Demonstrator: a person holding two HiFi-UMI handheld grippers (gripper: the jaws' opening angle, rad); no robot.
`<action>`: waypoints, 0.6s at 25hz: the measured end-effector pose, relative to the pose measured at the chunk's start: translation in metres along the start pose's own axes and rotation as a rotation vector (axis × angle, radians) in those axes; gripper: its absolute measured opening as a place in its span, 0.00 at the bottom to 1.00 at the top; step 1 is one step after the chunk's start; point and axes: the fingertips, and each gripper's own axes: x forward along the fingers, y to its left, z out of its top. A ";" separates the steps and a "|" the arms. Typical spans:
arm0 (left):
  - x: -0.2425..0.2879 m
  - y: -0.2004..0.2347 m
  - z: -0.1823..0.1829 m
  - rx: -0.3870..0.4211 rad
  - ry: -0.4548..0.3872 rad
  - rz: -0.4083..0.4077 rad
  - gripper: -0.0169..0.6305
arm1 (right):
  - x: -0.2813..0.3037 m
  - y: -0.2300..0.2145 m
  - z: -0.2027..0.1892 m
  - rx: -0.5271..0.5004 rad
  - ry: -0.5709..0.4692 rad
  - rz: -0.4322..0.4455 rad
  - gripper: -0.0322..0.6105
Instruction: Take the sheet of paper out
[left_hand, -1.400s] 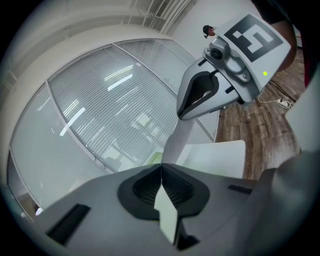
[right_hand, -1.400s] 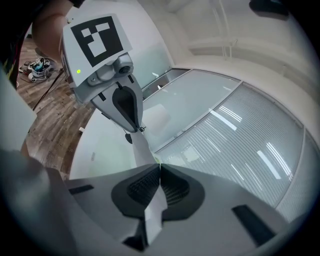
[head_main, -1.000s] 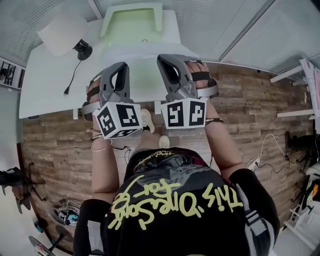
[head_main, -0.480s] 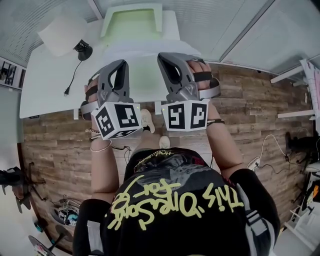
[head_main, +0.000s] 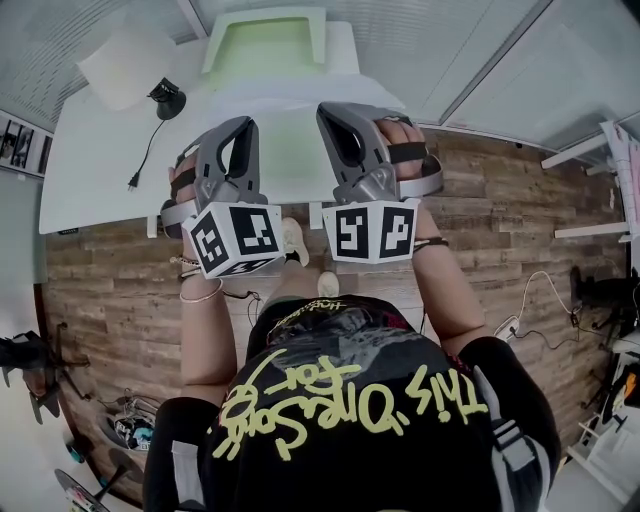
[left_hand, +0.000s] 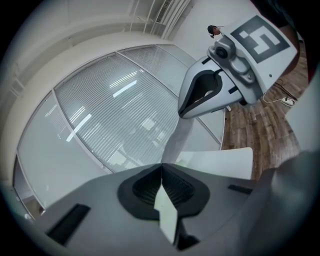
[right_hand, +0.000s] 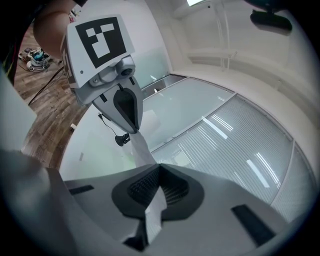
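1. Open room over the white table (head_main: 90, 180), left of the left gripper (head_main: 243, 130)
2. A green tray (head_main: 262, 50) and a black plug (head_main: 165, 98) stand at the far side
3. The sheet of paper (left_hand: 175, 140) bars the gap to the right gripper (head_main: 342, 115)

White flat desk (head_main: 90, 180) beneath left hand-held gripper (head_main: 238, 135). Small black corded device (head_main: 165, 98) on desk, left of it. Pale green white-framed chair (head_main: 265, 50) beyond. Brown wood-plank floor (head_main: 110, 290) nearer the person.

A white table (head_main: 90, 180) is set on a wood-plank floor (head_main: 500, 230). Slatted blinds (left_hand: 100, 115) are seen behind glass walls, streaked with reflected light.
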 end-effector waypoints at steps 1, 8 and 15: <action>0.000 0.000 0.000 -0.002 -0.001 -0.001 0.04 | 0.000 0.000 0.000 0.004 -0.001 0.001 0.06; -0.001 0.001 -0.002 -0.015 0.000 0.001 0.04 | 0.000 0.001 0.002 0.017 -0.013 0.007 0.06; -0.004 0.003 -0.003 -0.019 0.001 0.008 0.04 | 0.000 0.002 0.004 0.026 -0.023 0.005 0.06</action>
